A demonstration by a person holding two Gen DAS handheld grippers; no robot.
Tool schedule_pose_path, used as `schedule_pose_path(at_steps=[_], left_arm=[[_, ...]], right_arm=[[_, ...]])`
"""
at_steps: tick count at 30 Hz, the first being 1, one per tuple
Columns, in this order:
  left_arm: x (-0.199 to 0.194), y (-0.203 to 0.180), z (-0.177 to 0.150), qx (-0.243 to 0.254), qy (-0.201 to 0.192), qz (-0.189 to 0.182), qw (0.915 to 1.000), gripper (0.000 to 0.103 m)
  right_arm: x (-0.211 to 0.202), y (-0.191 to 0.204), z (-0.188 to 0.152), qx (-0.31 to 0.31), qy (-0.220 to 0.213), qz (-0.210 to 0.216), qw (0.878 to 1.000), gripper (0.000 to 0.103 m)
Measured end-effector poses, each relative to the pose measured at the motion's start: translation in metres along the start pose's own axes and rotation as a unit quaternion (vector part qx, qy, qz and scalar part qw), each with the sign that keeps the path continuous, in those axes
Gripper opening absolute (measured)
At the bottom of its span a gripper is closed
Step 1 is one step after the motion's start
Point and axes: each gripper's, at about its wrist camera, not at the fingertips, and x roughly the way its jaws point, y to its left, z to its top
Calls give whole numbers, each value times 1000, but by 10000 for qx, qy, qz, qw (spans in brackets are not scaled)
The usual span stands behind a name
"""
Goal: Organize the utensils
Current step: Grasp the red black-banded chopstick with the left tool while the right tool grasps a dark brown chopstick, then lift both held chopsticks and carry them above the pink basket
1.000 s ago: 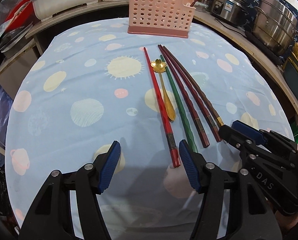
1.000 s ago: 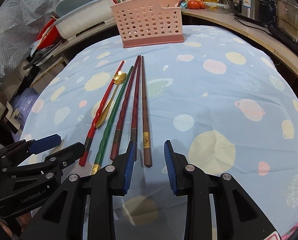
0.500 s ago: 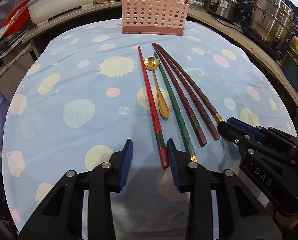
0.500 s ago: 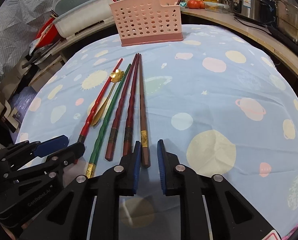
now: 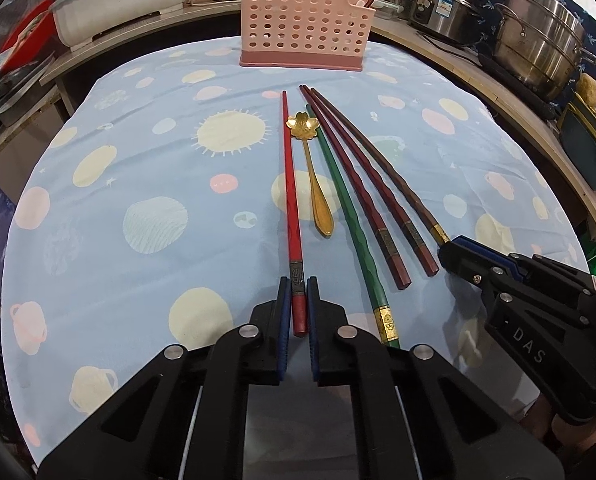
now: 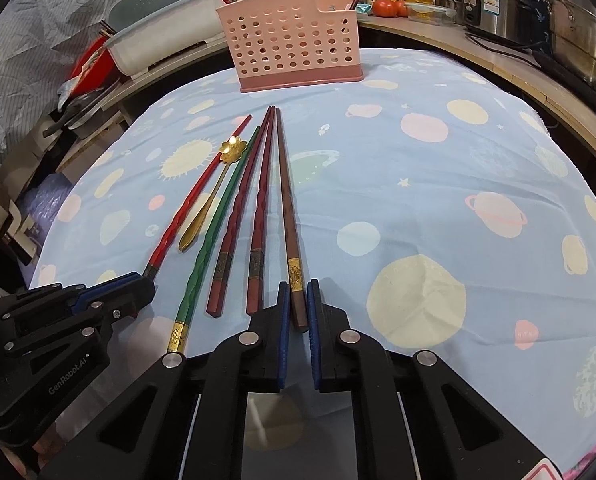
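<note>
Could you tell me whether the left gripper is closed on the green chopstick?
No, the left gripper is closed on the red chopstick; the green chopstick lies untouched to its right.

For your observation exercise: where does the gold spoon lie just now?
In the left wrist view the gold spoon lies mid-table on the tablecloth, between the red chopstick and the green chopstick.

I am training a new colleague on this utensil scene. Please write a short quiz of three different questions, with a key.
1. True or false: the left gripper is shut on the red chopstick.
2. Which chopstick does the right gripper hold? A green, B brown, C red.
3. Fill in: the gold spoon lies between the red chopstick and the ____ chopstick.

Key: 1 true; 2 B, the brown chopstick; 3 green.
</note>
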Motion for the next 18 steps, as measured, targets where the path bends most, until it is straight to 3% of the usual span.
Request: schedule_pose_path(at_steps=[18], left_arm=[[-49, 11, 11, -239, -355, -196, 9989, 7]], right_arm=[[-45, -7, -1, 209, -295, 224, 9991, 7]])
